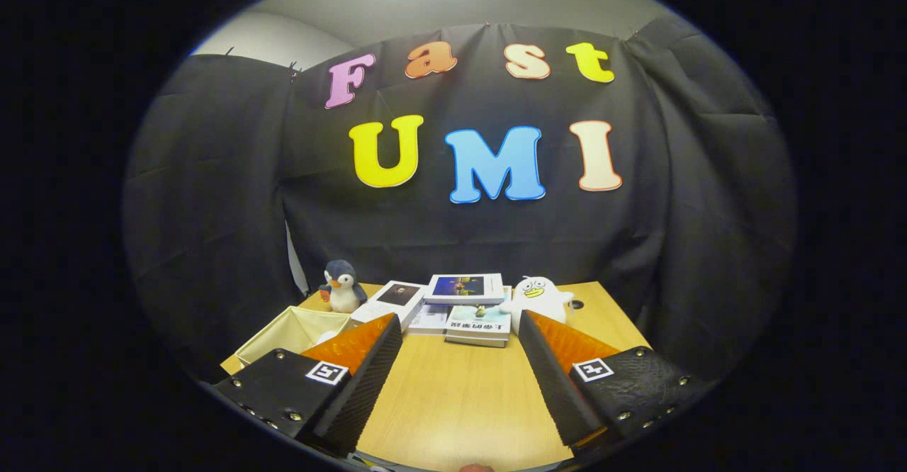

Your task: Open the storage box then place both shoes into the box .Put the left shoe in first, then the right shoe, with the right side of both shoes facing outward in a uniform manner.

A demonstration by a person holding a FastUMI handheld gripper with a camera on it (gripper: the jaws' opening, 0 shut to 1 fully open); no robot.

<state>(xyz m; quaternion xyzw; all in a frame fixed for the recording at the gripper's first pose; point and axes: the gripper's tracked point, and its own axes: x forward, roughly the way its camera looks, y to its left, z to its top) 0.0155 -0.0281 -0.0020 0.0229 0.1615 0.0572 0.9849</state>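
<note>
My gripper [459, 330] hangs open above a wooden table [453, 394], its two fingers spread wide with only bare tabletop between them. A cream fabric storage box [287, 332] stands open-topped at the table's left side, just beyond and left of my left finger [368, 366], which hides part of it. Something pale lies inside the box, too hidden to identify.
Several stacked books [464, 309] lie at the table's far side, just ahead of the fingertips. A penguin plush [343, 286] stands to their left behind the box, and a white duck plush [538, 300] to their right. Black cloth walls close the booth behind.
</note>
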